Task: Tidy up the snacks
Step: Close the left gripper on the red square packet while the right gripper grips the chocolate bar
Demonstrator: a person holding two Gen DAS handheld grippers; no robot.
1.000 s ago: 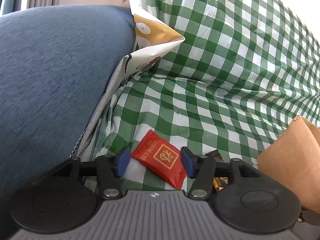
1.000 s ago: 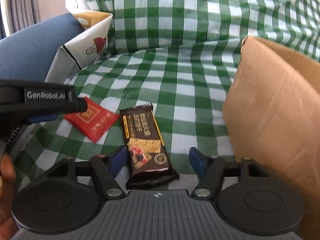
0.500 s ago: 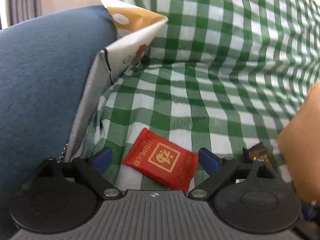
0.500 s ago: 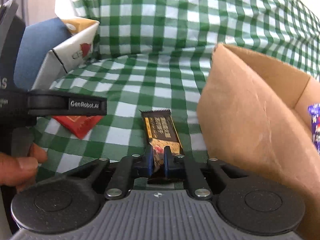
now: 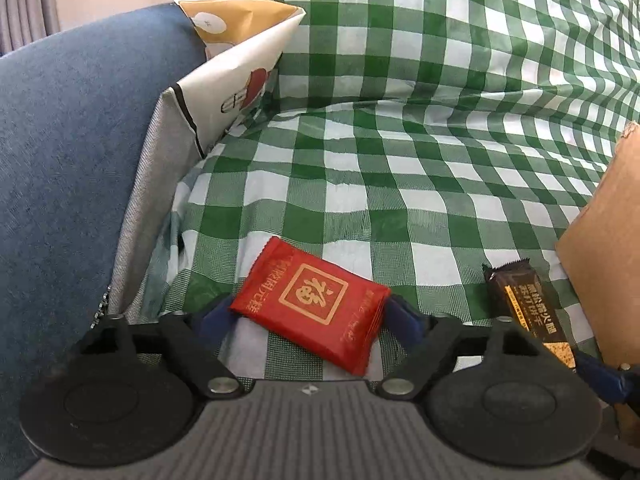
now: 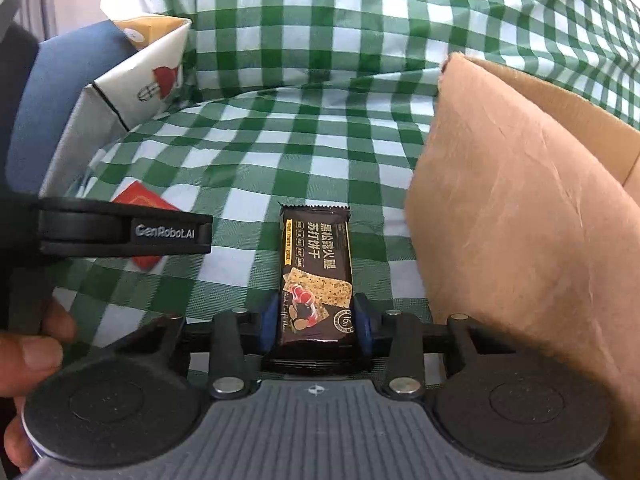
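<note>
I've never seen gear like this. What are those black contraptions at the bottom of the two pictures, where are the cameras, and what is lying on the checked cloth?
No robot here: a person holds a two-finger claw in each hand, each with a camera looking along its fingers. The left claw is closing around a red snack packet lying on the green checked cloth. The right claw brackets a dark cracker bar; its jaws are opening. A brown paper bag stands to the right, a white printed bag at the left against a blue cushion. The person's hand shows in the right view.
</note>
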